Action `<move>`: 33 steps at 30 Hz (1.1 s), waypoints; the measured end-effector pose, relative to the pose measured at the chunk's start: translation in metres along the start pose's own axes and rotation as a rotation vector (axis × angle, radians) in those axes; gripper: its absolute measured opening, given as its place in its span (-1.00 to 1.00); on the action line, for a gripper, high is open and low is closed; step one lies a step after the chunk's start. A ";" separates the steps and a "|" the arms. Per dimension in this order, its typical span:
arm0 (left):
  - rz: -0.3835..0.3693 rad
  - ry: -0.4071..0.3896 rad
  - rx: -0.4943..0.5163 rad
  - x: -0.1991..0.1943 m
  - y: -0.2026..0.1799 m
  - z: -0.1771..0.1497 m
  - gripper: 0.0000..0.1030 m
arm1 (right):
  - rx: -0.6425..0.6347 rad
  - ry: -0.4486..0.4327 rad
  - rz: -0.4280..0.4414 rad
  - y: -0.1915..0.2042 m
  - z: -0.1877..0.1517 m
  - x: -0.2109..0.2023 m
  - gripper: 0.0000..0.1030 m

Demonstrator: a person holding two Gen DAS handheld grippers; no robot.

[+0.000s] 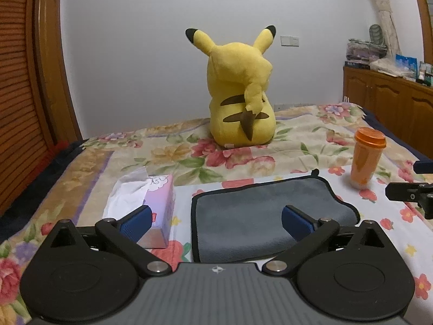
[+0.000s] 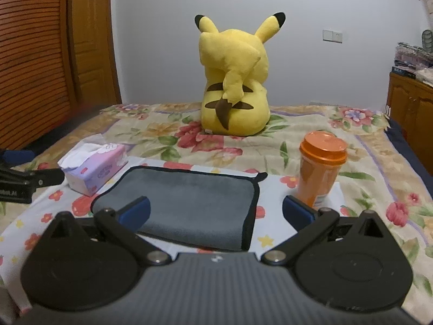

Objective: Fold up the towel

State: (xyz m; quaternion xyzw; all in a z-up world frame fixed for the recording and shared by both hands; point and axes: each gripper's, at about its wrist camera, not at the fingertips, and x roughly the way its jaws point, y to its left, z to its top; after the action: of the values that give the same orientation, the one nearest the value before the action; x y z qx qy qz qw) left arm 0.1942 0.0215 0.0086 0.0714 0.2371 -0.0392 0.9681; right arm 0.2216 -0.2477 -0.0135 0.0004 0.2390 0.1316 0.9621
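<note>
A grey towel (image 1: 243, 216) with a black hem lies folded flat on the floral bedspread; it also shows in the right wrist view (image 2: 189, 203). My left gripper (image 1: 216, 223) is open and empty, held just above the towel's near left part. My right gripper (image 2: 216, 212) is open and empty, held over the towel's near right edge. The right gripper shows at the right edge of the left wrist view (image 1: 414, 192). The left gripper shows at the left edge of the right wrist view (image 2: 24, 181).
A tissue box (image 1: 151, 203) (image 2: 94, 168) sits left of the towel. An orange lidded cup (image 1: 366, 158) (image 2: 319, 168) stands upright at its right. A yellow plush toy (image 1: 240, 94) (image 2: 234, 81) sits at the back of the bed. A wooden cabinet (image 1: 392, 103) stands at the right.
</note>
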 end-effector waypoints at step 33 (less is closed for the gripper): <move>0.020 -0.062 0.022 -0.134 -0.038 0.017 1.00 | 0.018 -0.121 -0.015 0.004 0.013 -0.118 1.00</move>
State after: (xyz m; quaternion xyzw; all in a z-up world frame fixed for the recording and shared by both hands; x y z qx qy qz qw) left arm 0.0796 -0.0134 0.0815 0.0833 0.2058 -0.0344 0.9744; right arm 0.1260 -0.2726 0.0521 0.0154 0.1818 0.1218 0.9756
